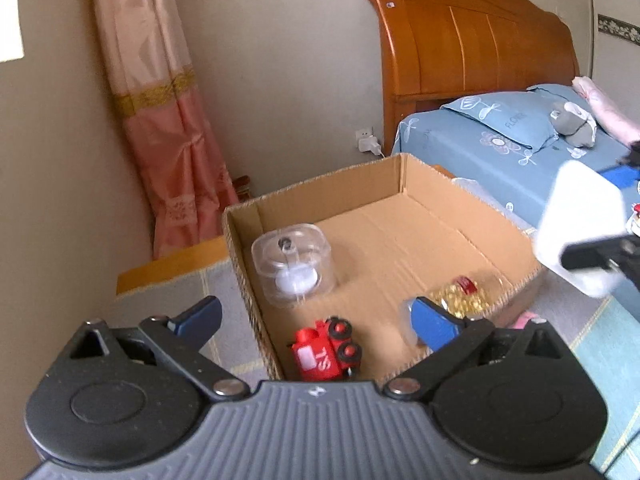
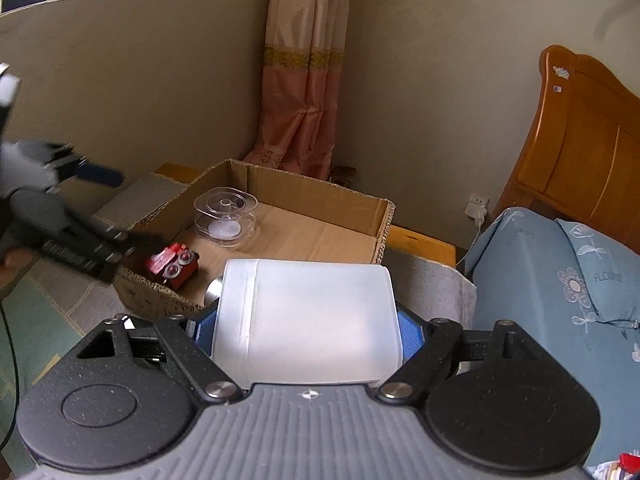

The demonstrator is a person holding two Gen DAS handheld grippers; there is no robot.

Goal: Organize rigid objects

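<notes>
An open cardboard box (image 1: 400,184) stands on the floor. Inside it are a clear plastic case (image 1: 294,268) with a white piece in it, a red toy train (image 1: 326,352) and a clear jar of yellow beads (image 1: 464,296). My left gripper (image 1: 316,316) hovers over the box's near end, open wide with nothing between its blue pads. My right gripper (image 2: 306,332) is shut on a white plastic container (image 2: 308,320), held above the box's edge. The container (image 1: 580,232) also shows at the right of the left wrist view. The right wrist view shows the train (image 2: 172,266) and the case (image 2: 225,216).
A bed with a blue flowered sheet (image 1: 500,160) and a wooden headboard (image 1: 472,40) stands right of the box. A pink curtain (image 1: 160,120) hangs in the corner. A charger sits in a wall socket (image 1: 366,142). A grey rug (image 2: 432,280) lies under the box.
</notes>
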